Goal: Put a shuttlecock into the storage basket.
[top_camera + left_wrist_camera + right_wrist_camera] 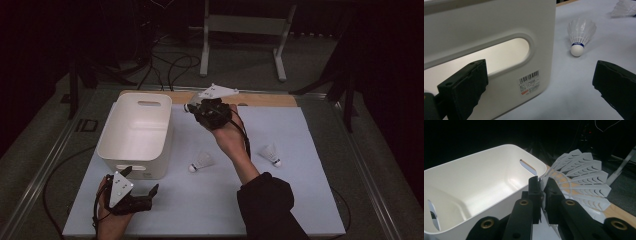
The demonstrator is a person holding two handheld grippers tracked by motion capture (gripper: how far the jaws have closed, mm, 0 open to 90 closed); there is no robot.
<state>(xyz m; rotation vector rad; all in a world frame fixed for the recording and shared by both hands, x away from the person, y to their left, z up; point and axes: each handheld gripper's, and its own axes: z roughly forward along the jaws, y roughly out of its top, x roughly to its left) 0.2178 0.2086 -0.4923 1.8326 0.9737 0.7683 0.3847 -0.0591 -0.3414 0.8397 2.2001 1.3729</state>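
Note:
My right gripper is raised over the mat just right of the white bin's far corner. In the right gripper view its jaws are shut on the feathered skirt of a white shuttlecock, with the bin open to the left and empty as far as shown. The held shuttlecock's cork points toward the bin. My left gripper rests open at the bin's near right corner. Its jaws stand wide apart before the bin's handle wall. Two more shuttlecocks lie on the mat.
A pale blue mat covers the table. The nearer loose shuttlecock stands cork down just right of the bin, the other one farther off. A white frame stand and cables lie on the floor beyond the table.

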